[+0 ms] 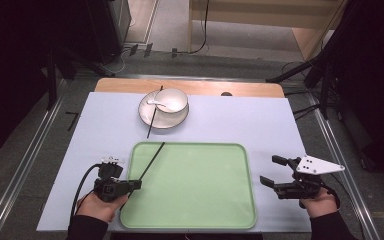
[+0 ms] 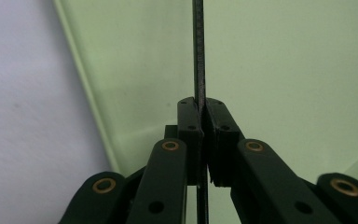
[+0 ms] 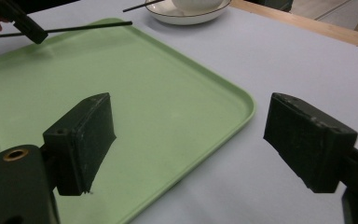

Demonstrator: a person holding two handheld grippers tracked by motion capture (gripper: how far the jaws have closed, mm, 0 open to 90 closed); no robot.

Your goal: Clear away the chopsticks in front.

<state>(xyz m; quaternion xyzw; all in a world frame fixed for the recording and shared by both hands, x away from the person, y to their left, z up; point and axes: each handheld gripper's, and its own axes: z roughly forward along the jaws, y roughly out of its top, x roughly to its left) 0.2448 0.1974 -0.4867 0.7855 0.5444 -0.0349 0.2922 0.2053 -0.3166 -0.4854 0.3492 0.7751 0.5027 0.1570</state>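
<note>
One chopstick [image 1: 151, 161] clamped in left gripper [image 1: 136, 184], long axis slanting up and away over tray [image 1: 195, 220] left edge. Second chopstick [image 1: 152, 116] rests on plate [image 1: 172, 121] beyond. Right gripper [image 1: 270, 171] wide, empty, farther off.

Table [image 1: 275, 125] covered by a pale lavender sheet, with a bare wooden strip [image 1: 200, 87] showing along the far edge. Near edge, centre: a light green tray [image 1: 230, 200] lying flat on the sheet, rounded corners, raised rim. Far side, just behind the tray: a cream plate [image 1: 147, 116] resting on the sheet, a white bowl [image 1: 171, 100] on top of it. Beside the bowl, a black chopstick [image 1: 150, 125] leaning over the plate's rim, lower tip down on the sheet between plate and tray.
</note>
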